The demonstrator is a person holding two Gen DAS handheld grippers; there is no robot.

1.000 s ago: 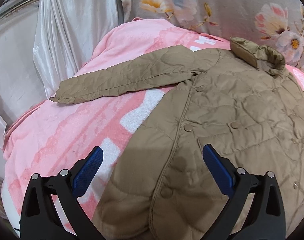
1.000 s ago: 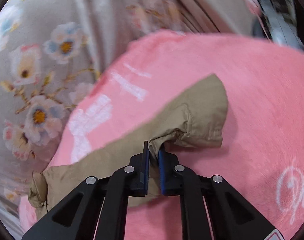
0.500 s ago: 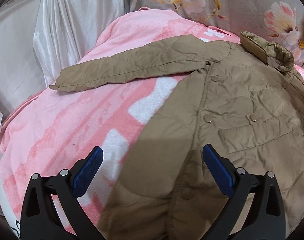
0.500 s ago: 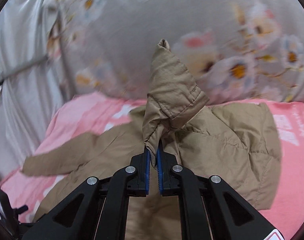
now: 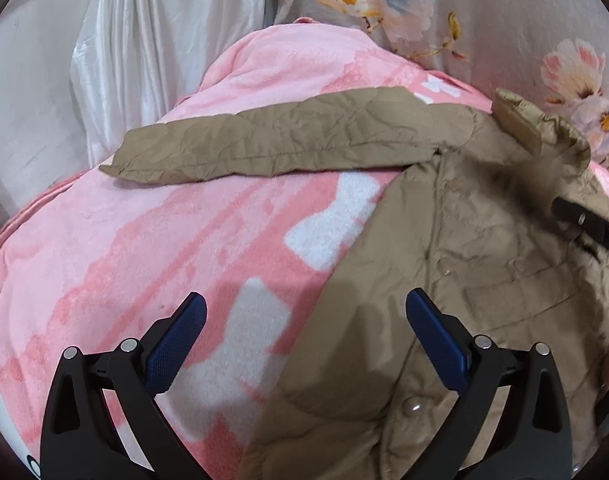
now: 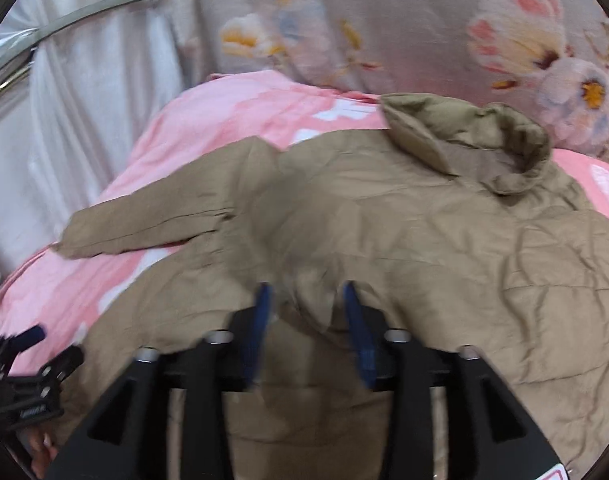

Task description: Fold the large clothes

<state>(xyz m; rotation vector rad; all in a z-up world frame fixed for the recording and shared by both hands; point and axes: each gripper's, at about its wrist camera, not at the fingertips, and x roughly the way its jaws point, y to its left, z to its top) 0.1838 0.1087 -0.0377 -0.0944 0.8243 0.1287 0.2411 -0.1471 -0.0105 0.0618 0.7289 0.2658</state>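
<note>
Right tongs (image 6: 306, 300) opening, jacket (image 6: 424, 240) sleeve fold loose between them; left tongs (image 5: 302, 320) wide, empty.

Both grippers are black frames with silver screws; the fingers (image 5: 436, 340) carry ribbed blue pads.

Rt gripper (image 6: 306, 312) low centre, jaws opening, blue pads apart w/ a fold of the tan quilted jacket (image 6: 424, 248) between them, pads not pressing it. Jacket spread over pink blanket (image 6: 232, 120); collar (image 6: 484, 140) far right, one sleeve (image 6: 144, 232) stretched left. Floral fabric (image 6: 384, 20) behind, white curtain (image 6: 84, 100) far left. Left gripper (image 6: 24, 364) at near-left edge, blurred.
</note>
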